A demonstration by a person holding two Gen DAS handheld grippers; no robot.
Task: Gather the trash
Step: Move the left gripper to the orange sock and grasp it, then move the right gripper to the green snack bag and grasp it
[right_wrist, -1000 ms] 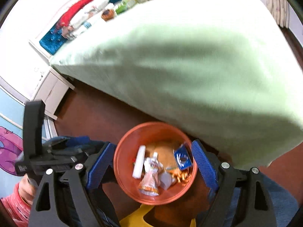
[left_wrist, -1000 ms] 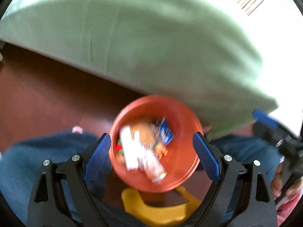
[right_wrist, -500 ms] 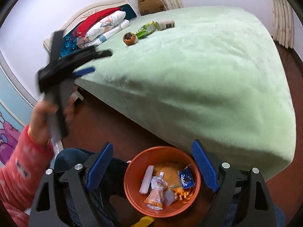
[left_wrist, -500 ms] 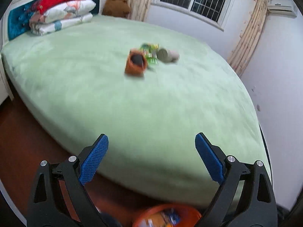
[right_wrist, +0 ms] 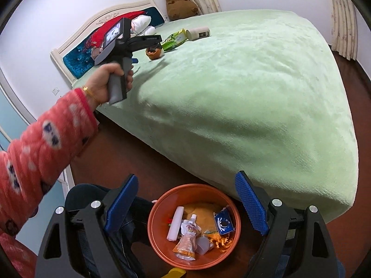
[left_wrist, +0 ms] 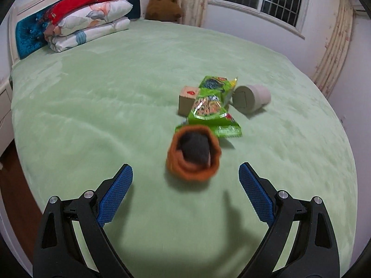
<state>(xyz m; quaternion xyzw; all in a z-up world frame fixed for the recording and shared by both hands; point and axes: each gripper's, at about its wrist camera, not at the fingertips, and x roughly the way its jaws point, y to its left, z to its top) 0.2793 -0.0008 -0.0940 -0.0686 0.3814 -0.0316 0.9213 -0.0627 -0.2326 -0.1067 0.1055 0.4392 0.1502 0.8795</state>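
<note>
On the green bed (left_wrist: 92, 120) lie an orange crumpled cup-like piece of trash (left_wrist: 193, 154), a green snack bag (left_wrist: 212, 108), a small cardboard box (left_wrist: 187, 99) and a pale cylindrical cup (left_wrist: 251, 98) on its side. My left gripper (left_wrist: 185, 192) is open and empty, just short of the orange piece. My right gripper (right_wrist: 185, 203) is open and empty, above an orange bin (right_wrist: 162, 229) on the floor that holds several wrappers. The left gripper (right_wrist: 136, 44) also shows in the right wrist view, near the orange piece (right_wrist: 154, 52).
Folded quilts (left_wrist: 85, 23) and a brown plush toy (left_wrist: 163, 4) lie at the headboard. Dark wooden floor (right_wrist: 129, 159) runs beside the bed. My red-sleeved arm (right_wrist: 41, 150) reaches over the bed corner. Curtains and a window are behind.
My left gripper rose from over the bin, swung out over the bed and closed in on the trash pile. My right gripper tilted up a little and stayed over the bin.
</note>
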